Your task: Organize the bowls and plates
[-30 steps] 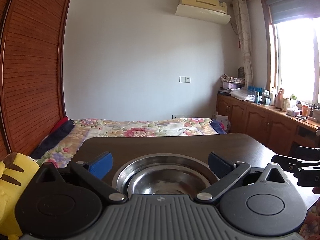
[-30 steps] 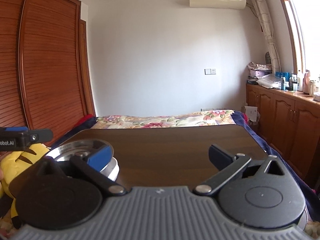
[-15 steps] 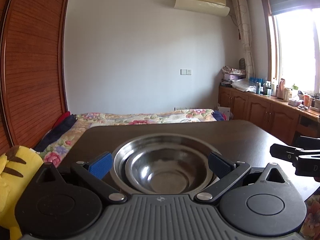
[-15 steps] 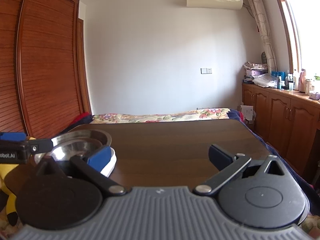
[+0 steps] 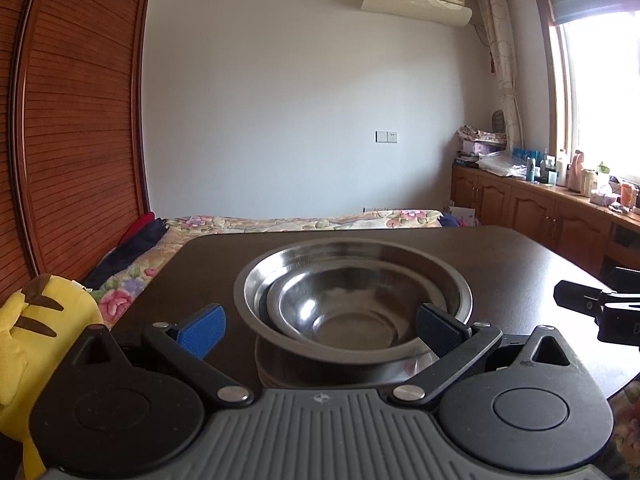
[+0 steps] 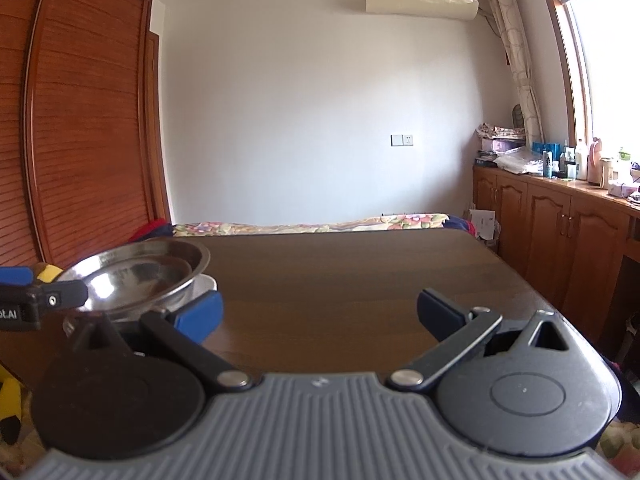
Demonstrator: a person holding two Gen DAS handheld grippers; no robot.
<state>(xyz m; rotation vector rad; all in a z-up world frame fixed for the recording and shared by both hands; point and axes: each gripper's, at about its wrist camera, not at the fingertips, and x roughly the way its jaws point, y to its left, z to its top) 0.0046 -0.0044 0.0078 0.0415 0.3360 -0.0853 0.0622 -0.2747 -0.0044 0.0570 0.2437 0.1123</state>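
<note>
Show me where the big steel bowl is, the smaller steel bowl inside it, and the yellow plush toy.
Large stainless steel bowl (image 5: pixel 448 280): left wrist view, right inner wall.
Smaller stainless steel bowl (image 5: pixel 352 328): left wrist view, its bottom.
Yellow plush toy (image 5: pixel 44 320): left wrist view, its upper body.

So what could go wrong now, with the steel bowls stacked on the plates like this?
1. The steel bowls sit tilted on the white plates; a nudge could make them slide or clatter.
2. The left hand-held gripper is open with its fingers either side of the stack, so a careless pull back may catch the rim.
3. The stack is near the table edge on the left side, so it might tip off.
</note>
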